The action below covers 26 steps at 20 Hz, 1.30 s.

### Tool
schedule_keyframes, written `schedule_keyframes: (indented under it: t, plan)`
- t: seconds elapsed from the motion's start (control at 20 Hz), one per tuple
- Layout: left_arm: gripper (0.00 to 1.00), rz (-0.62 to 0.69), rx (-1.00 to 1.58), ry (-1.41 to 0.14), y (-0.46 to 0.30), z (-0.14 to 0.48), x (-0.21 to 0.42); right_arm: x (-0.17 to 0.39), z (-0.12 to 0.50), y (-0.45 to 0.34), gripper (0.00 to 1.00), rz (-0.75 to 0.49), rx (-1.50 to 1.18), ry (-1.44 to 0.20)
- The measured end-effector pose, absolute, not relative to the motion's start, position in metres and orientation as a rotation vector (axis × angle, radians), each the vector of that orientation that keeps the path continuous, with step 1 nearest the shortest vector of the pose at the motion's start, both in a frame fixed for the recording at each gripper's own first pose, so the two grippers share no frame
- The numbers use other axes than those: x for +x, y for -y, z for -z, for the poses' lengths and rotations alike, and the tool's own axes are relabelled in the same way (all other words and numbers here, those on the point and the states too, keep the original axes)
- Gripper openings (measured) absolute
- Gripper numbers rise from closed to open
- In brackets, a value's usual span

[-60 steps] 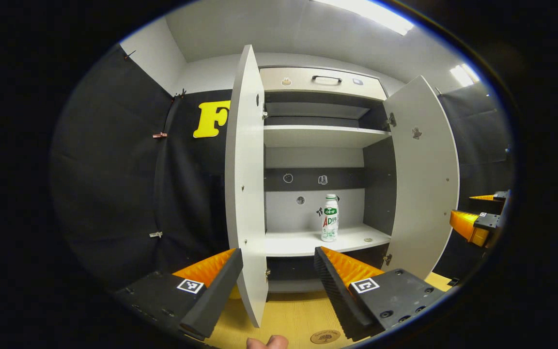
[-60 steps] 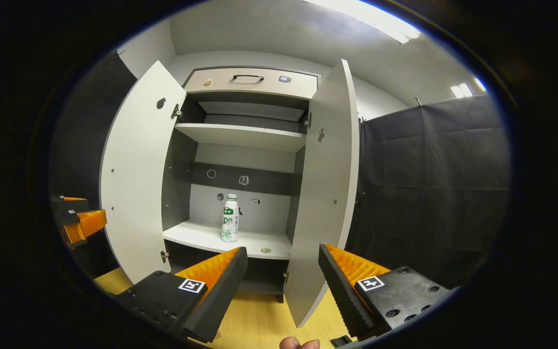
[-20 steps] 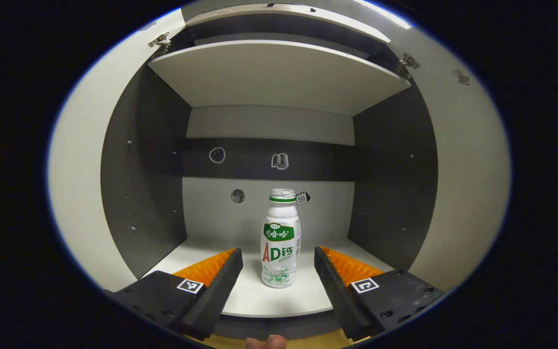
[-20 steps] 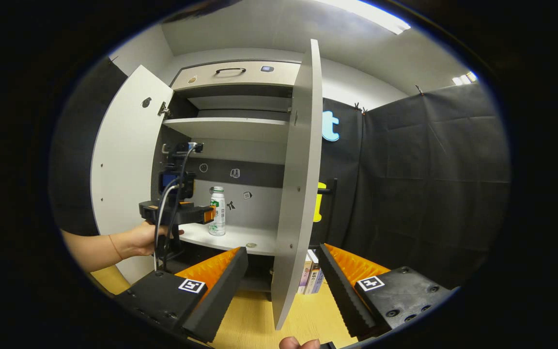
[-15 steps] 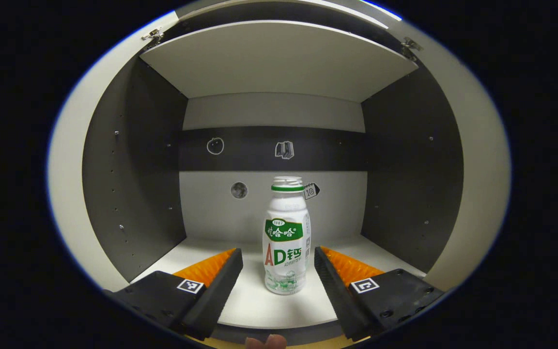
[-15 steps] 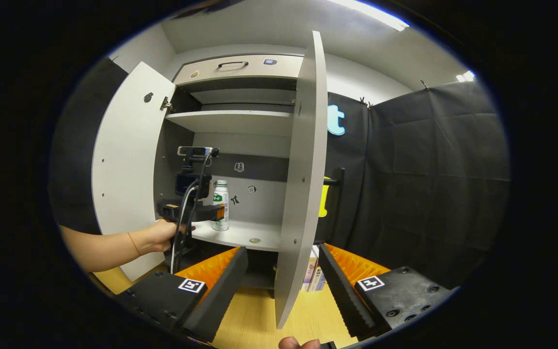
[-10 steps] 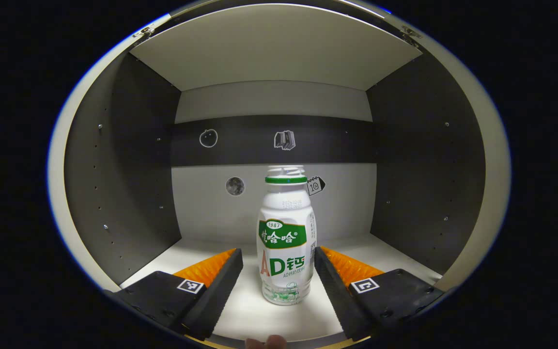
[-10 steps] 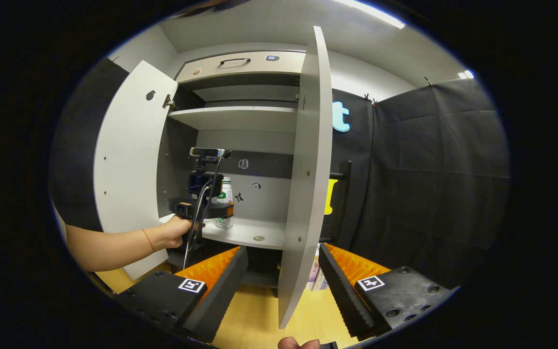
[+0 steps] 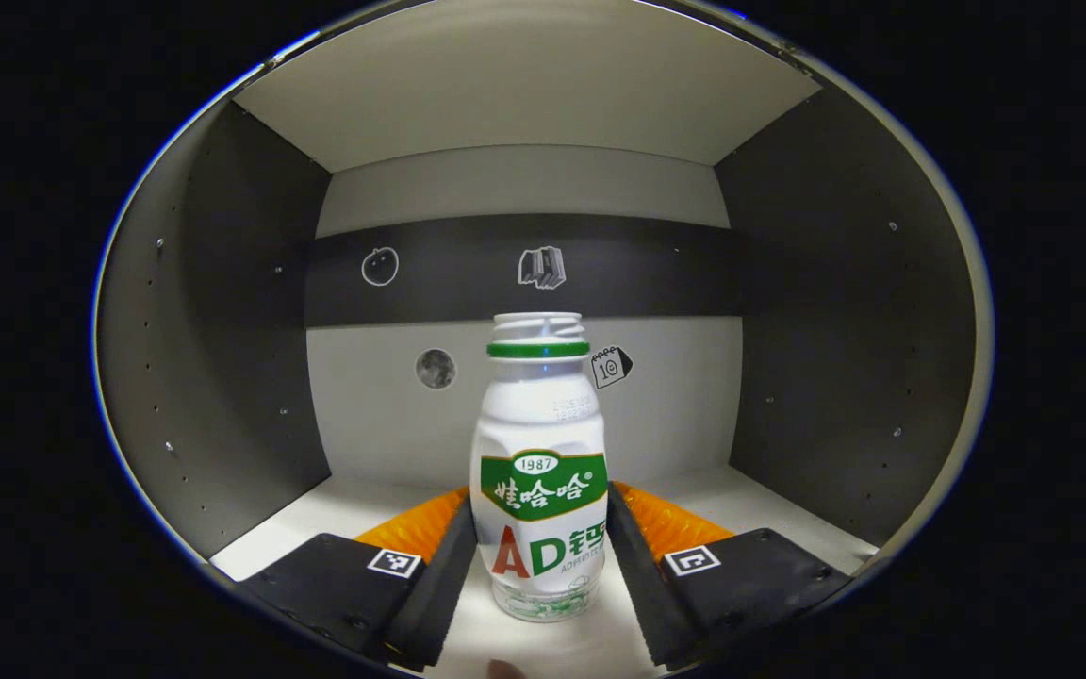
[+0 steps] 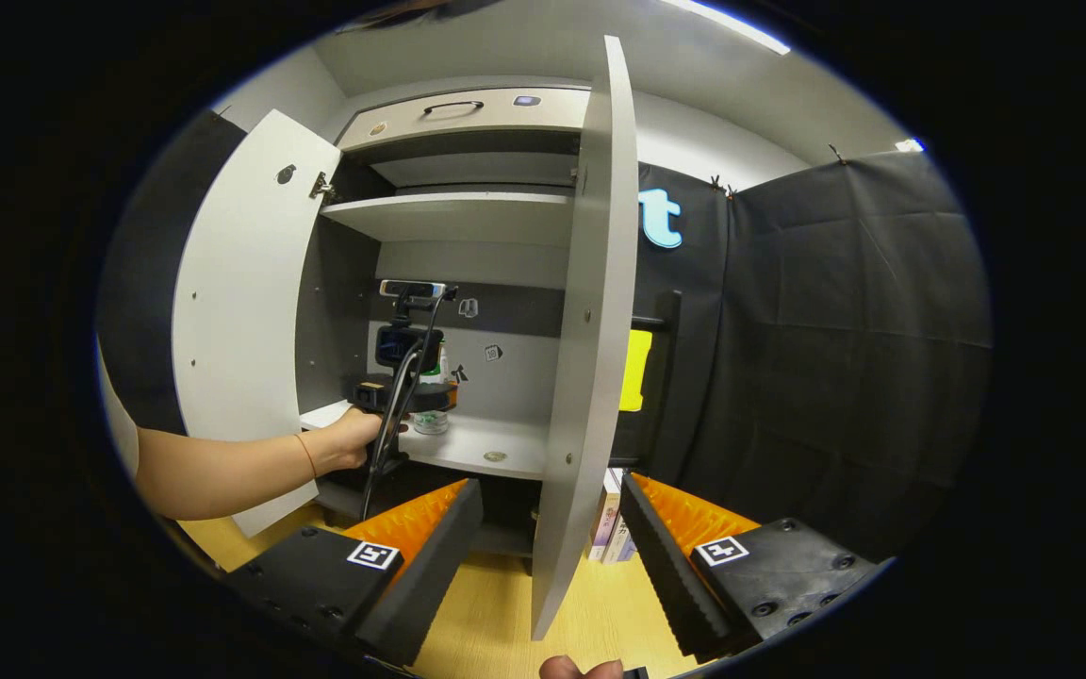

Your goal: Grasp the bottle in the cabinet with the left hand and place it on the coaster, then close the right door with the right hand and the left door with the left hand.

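The bottle (image 9: 540, 471) stands upright on the lower shelf (image 9: 317, 514) inside the cabinet, near its front edge and roughly in the middle. The left tool (image 9: 541, 556) has its two fingers on either side of the bottle's lower body, at the height of the label. They sit right against the sides, but whether they already press on it I cannot tell. In the right gripper view, a hand (image 10: 354, 438) holds that same tool inside the cabinet, and the bottle is mostly hidden behind it.

The right tool (image 10: 551, 556) hangs released, fingers spread wide, out in front of the cabinet over the yellow surface (image 10: 496, 622). The right door (image 10: 585, 330) stands open edge-on just ahead of it, and the left door (image 10: 237, 311) is swung wide open too.

The step in hand looks like the first one: taking hold of the bottle. Next, the left tool would need to clench firmly on the body, lift it slightly off the shelf, and draw it straight back out between the doors without tipping it. The coaster has to be found on the surface below. Both doors wait for later.
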<state>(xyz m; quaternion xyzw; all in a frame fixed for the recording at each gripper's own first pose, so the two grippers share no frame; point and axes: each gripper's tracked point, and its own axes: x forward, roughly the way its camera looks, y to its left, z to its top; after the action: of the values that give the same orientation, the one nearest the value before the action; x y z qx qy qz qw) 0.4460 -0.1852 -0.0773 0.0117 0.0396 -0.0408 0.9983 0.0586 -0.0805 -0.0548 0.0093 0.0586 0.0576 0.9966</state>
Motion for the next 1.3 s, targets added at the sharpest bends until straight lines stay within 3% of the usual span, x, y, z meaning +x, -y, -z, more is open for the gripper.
schedule_keyframes:
  t: [0.3,0.7,1.3]
  plan:
    - [0.76,0.106,0.012,-0.04,0.179,0.051,0.417,0.053,0.05,0.079,0.98,-0.099,0.028,-0.111]
    - [0.75,0.162,0.004,0.003,0.153,0.022,0.304,0.032,0.032,0.049,0.98,-0.124,0.048,-0.073]
    - [0.76,0.221,-0.052,0.005,0.121,0.083,0.155,0.021,0.01,0.032,0.98,-0.097,0.026,-0.002]
